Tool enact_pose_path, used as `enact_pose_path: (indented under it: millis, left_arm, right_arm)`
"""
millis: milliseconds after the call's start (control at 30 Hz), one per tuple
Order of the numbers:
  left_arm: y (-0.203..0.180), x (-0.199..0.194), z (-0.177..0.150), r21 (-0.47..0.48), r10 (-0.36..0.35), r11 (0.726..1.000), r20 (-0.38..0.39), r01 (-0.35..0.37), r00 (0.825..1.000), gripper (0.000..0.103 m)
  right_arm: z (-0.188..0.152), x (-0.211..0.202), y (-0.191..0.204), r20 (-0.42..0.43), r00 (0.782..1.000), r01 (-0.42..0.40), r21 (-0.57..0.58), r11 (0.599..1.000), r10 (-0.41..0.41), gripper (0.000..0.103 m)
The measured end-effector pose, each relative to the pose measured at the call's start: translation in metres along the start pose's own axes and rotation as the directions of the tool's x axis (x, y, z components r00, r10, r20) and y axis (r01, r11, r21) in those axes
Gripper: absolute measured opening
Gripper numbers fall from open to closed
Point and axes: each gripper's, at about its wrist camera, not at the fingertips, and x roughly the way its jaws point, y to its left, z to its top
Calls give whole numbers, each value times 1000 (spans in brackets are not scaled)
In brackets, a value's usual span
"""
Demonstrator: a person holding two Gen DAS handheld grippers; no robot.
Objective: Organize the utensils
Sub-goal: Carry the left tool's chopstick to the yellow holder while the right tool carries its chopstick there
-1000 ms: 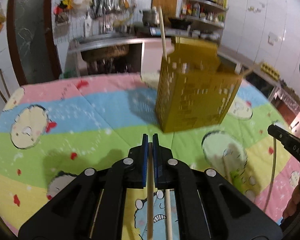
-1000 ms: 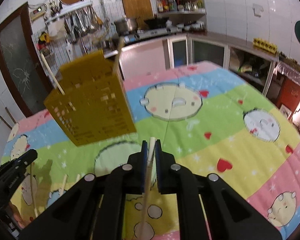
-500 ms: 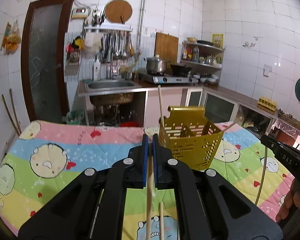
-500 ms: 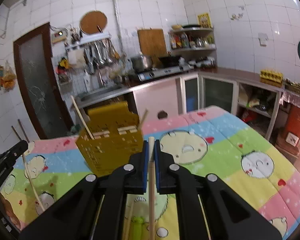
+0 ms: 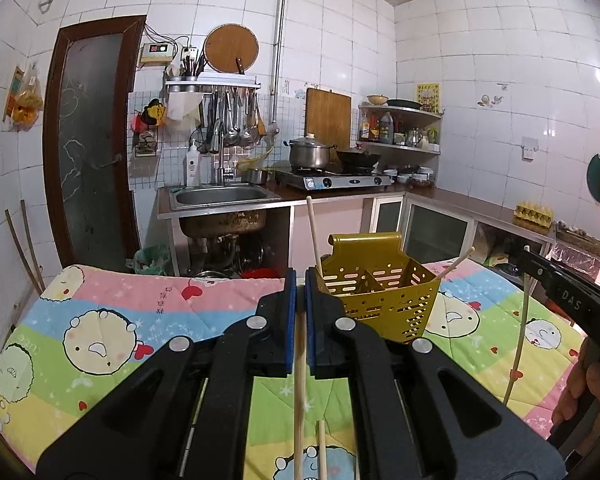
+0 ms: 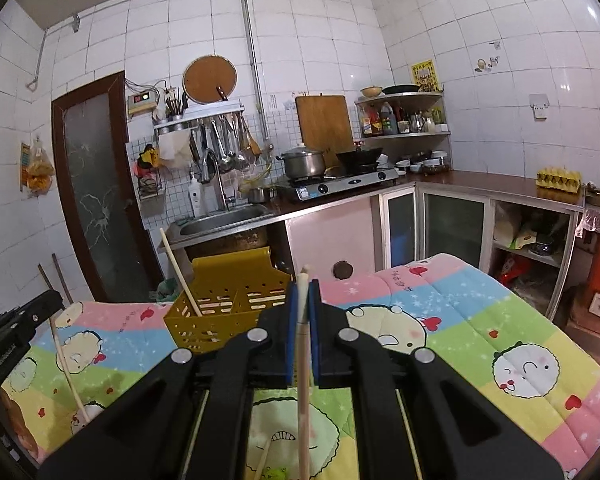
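Two chopsticks (image 5: 312,232) lean out of the yellow utensil basket (image 5: 384,300), crowding its mouth; the quilt (image 5: 112,320) left of the basket lies open.

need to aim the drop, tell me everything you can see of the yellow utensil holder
The yellow utensil holder is a gold-yellow box that looks like metal or plastic, its walls punched with slots and holes. A taller back flap rises behind, and dividers split the inside into compartments. It stands upright on the cartoon-print cloth. Two chopsticks lean in it already.

We see a mustard-yellow perforated caddy (image 5: 384,300); pale wooden chopsticks (image 6: 303,380); black grippers with blue pads (image 5: 290,320); a tablecloth (image 6: 480,328) banded pink, blue, green, yellow, with cartoon faces.
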Motion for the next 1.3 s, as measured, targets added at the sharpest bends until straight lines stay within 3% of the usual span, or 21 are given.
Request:
enact_pose_path:
  millis: [433, 833, 1033, 1300]
  left_arm:
    - [2, -9, 16, 9, -11, 1000, 61, 10, 998, 3]
    - [-1, 2, 60, -17, -36, 999, 115, 38, 993, 3]
    - [-13, 11, 94, -18, -55, 998, 162, 59, 985, 3]
    - [-33, 26, 135, -22, -70, 997, 239, 77, 968, 3]
  right_arm:
    - [10, 7, 1, 47, 998, -42, 2, 999, 41, 6]
    - [39, 17, 15, 120, 989, -84, -3, 996, 84, 6]
    - [73, 27, 33, 202, 975, -90, -28, 996, 94, 6]
    - [113, 47, 43, 368, 927, -77, -17, 997, 78, 6]
